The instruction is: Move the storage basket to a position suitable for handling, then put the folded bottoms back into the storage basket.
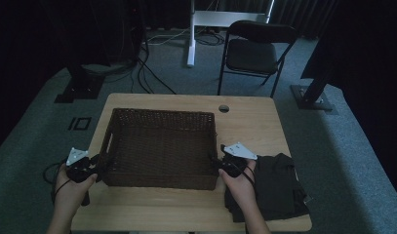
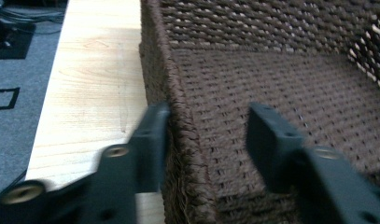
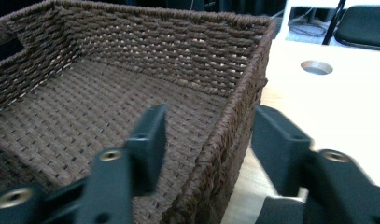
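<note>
A dark brown wicker basket point(image 1: 162, 113) stands empty in the middle of the wooden table point(image 1: 249, 129). My left gripper point(image 1: 96, 163) is at the basket's left wall near its front corner. In the left gripper view the gripper point(image 2: 208, 116) is open and straddles the wall point(image 2: 178, 93), one jaw outside against it, the other inside and apart. My right gripper point(image 1: 220, 161) is at the right wall near the front. It too is open point(image 3: 211, 116), one jaw inside and one outside the rim point(image 3: 253, 70).
A folded dark cloth point(image 1: 276, 187) lies at the table's front right, beside my right hand. A round cable hole point(image 1: 224, 108) sits behind the basket, also visible in the right gripper view point(image 3: 316, 67). A black chair point(image 1: 254, 51) stands beyond the table.
</note>
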Tool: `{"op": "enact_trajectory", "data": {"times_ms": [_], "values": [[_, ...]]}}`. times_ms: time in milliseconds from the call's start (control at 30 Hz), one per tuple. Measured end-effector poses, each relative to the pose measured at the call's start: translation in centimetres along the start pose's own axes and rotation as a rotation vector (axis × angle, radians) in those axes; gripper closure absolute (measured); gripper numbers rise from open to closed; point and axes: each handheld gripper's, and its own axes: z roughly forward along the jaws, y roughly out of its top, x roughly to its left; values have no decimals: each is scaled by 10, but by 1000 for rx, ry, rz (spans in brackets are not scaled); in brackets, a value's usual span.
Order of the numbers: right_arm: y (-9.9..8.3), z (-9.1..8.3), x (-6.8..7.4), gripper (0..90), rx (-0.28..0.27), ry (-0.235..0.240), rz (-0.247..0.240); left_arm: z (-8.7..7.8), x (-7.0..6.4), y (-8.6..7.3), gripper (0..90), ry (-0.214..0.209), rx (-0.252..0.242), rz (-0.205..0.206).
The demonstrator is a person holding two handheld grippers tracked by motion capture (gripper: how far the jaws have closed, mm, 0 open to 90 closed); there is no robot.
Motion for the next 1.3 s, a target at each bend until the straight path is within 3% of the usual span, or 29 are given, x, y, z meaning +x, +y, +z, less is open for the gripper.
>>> {"op": "enact_trajectory", "data": {"times_ms": [33,100,133,167,200,233,300,467,667,767,933,1300], "values": [[1,0,0,397,-8,16,-8,-1,0,2,412,-5,-3,6],[2,2,1,324,-15,98,-13,-2,0,5,315,-24,-16,34],[2,2,1,324,-15,98,-13,-2,0,5,286,-24,-16,34],[2,4,2,279,3,129,-26,-4,0,7,286,-18,-31,58],[1,7,4,176,11,131,-54,-5,0,7,195,-23,-41,79],[1,8,5,147,-10,124,-82,-5,0,7,148,-22,-37,88],[1,8,6,140,-13,124,-101,-8,0,9,146,-24,-51,106],[1,6,6,129,-31,124,-112,-19,-1,15,106,-43,-82,106],[5,-1,2,122,-53,116,-116,-30,-10,22,107,-58,-96,151],[6,-4,0,122,-49,124,-131,-30,-11,23,108,-58,-98,151],[10,-13,-7,120,-62,122,-124,-23,-29,30,110,-96,-100,189],[9,-34,-34,121,-60,56,-125,-7,-64,39,112,-171,-91,254]]}}
